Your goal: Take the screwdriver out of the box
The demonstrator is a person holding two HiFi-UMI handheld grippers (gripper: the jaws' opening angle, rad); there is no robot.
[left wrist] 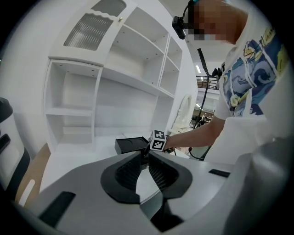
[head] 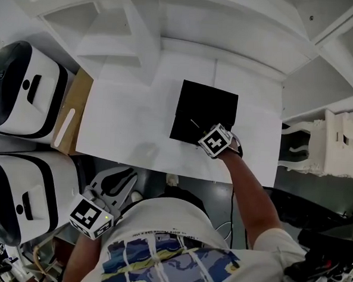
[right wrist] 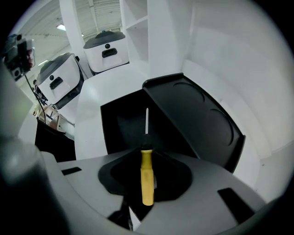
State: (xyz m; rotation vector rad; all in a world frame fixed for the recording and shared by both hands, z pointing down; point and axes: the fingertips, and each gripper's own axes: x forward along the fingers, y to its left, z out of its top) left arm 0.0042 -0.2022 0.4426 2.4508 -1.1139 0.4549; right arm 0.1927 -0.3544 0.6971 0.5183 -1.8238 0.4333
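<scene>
Right tongs [right wrist: 147,155] pinch screwdriver [right wrist: 147,179] by its yellow handle. Its long axis runs along the jaws, with the shaft tip aimed down over the open black box [right wrist: 120,126]. Left tongs [left wrist: 146,159] pressed together, empty, well apart from the box. Likely next: lift straight up.

The screwdriver [right wrist: 147,176] has a smooth plastic handle and metal shaft; the box [right wrist: 197,119] looks matt.
</scene>
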